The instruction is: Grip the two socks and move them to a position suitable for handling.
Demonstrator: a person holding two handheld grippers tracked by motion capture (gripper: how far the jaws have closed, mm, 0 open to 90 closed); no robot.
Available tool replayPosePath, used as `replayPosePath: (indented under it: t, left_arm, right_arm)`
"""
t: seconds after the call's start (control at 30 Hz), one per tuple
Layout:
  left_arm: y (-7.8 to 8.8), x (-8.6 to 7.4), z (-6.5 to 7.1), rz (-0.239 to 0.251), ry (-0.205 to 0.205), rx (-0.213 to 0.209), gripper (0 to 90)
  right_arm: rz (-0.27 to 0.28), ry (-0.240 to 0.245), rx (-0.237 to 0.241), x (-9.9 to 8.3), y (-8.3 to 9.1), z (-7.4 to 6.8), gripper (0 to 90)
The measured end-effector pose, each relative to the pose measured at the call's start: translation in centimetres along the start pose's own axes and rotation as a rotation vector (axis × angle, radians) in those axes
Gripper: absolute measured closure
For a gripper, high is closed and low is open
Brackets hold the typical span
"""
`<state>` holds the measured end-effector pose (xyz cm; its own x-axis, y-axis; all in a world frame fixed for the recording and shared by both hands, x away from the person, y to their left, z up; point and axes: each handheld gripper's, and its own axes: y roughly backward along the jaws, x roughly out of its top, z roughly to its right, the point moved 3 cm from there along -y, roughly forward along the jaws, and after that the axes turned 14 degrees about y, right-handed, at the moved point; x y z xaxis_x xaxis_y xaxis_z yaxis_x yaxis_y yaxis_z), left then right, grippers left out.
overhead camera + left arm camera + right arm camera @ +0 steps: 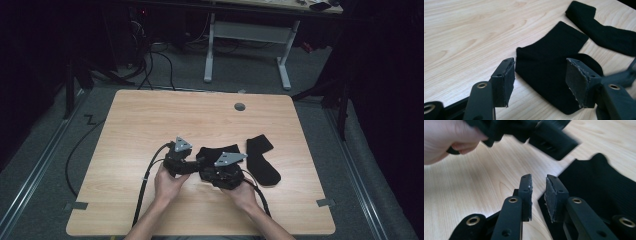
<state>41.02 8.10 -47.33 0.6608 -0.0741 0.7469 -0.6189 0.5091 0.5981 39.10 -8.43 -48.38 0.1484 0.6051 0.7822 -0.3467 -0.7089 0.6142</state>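
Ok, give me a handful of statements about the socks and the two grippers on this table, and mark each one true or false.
1. Two black socks lie on the wooden table. True: the near sock lies by the grippers, the far sock to its right in the high view.
2. The left gripper is clamped on the near sock. False: its jaws stand wide apart, and the sock lies flat between and beyond them.
3. The right gripper has a narrow gap between its jaws with nothing in it. True.
4. The far sock is rolled into a ball. False: it lies flat and stretched out.
5. The two socks are stacked. False: bare wood shows between them.
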Motion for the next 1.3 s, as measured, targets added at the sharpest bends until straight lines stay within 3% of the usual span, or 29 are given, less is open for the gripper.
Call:
replayPosePath:
  t: [0.13,0.23,0.37,0.57,0.73,1.0,1.17,1.3]
  left_arm:
    - [-0.3,-0.3,0.5,-0.008,-0.006,-0.006,40.5]
    - [-0.7,-0.7,1.2,-0.028,-0.029,-0.009,40.3]
    - [-1.6,-1.2,2.9,-0.066,-0.082,-0.014,39.9]
    - [-3.1,-2.0,4.8,-0.111,-0.119,-0.022,38.5]
    - [-3.8,-2.2,5.4,-0.129,-0.124,-0.023,37.1]
    - [-4.6,-2.7,6.9,-0.149,-0.168,-0.014,34.0]
    - [-5.6,-2.7,7.4,-0.159,-0.198,0.039,34.6]
    - [-6.4,-2.7,7.4,-0.167,-0.210,0.076,41.6]
  right_arm:
    - [0.055,-0.040,-0.034,-0.6,2.1,1.3,71.8]
    - [0.066,-0.095,-0.121,-1.1,3.7,2.7,72.0]
    - [-0.012,-0.181,-0.243,-2.3,3.5,5.1,72.8]
    - [-0.137,-0.238,-0.324,-3.8,1.0,7.1,72.9]
    - [-0.182,-0.248,-0.352,-3.9,-0.1,7.6,71.5]
    - [-0.218,-0.250,-0.369,-4.2,-1.2,7.7,70.4]
    - [-0.226,-0.222,-0.382,-4.2,-1.3,7.6,71.0]
    - [-0.230,-0.218,-0.376,-4.2,-1.3,7.6,72.6]
